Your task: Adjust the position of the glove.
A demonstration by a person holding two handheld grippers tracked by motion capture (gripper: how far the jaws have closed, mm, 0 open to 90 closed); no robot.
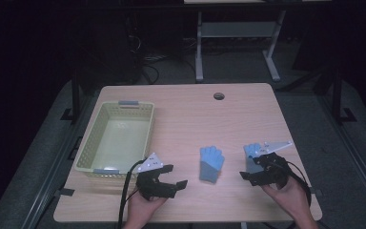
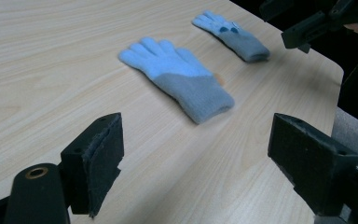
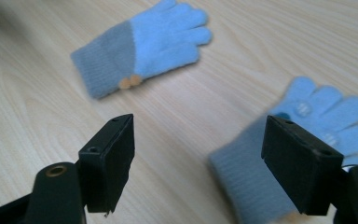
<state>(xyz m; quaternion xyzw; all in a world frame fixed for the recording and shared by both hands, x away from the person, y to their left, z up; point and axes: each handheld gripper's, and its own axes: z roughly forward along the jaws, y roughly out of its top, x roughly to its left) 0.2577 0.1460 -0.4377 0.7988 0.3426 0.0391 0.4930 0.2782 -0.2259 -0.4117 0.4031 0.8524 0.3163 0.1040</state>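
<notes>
Gloves (image 1: 211, 163) look soft, light knit, so we'd probably pinch a ribbed cuff flat on the worktop (image 1: 186, 114); both tongs, left (image 1: 169, 177) and right (image 1: 256, 168), gape empty.

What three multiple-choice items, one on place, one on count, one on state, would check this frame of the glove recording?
1. Where does the basket stand?
A. on the left part of the table
B. at the right edge
C. on the floor

2. How many gloves lie on the table?
A. one
B. two
C. four

3. How do the left gripper jaws stand?
A. shut on a glove
C. shut on nothing
B. open, holding nothing

Answers:
1. A: the high view shows it by the table's left edge.
2. B: one glove lies near the middle, the other glove beside the right gripper, whose jaws also stand apart.
3. B: the left gripper view shows bare table between the jaws.
</notes>
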